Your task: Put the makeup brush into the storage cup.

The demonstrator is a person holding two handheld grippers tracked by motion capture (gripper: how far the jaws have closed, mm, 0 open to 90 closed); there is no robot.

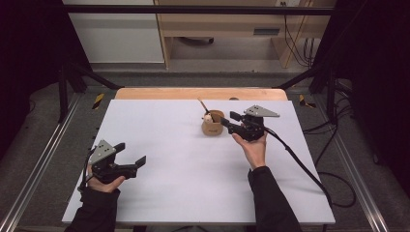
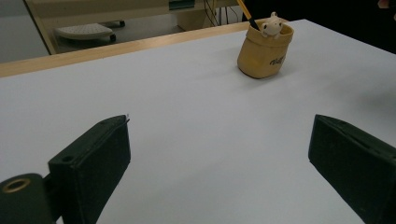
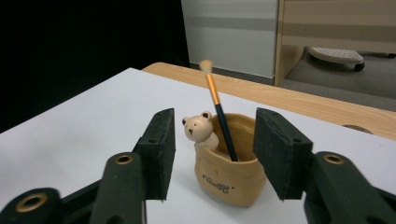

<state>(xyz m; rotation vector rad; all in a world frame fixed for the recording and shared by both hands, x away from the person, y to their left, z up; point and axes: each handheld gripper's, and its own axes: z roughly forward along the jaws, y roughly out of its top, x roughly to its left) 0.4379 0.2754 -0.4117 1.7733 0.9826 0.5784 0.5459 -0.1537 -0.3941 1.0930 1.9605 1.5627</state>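
We observed a white rectangular worktop (image 1: 183, 169) with a light wooden strip along its far edge. The left gripper (image 1: 134, 163), a black two-jaw tool topped by a grey three-cornered plate, was held in the person's left hand (image 1: 99, 182) near the worktop's left front corner; its jaws stood wide apart over bare surface, holding nothing. The right gripper (image 1: 229, 119), of the same build, was held in the right hand (image 1: 253, 147) toward the far right of the worktop, a black cable trailing from it. Its jaws were open, just beside the small tan pot-shaped holder (image 3: 231, 175); in the right gripper view we saw the holder beyond and between them, not touched by either. A cream bear figurine (image 3: 197, 127) sat at the holder's rim. A slender paintbrush (image 3: 219, 114) with dark handle, orange ferrule and pale bristles stood tilted inside the holder.
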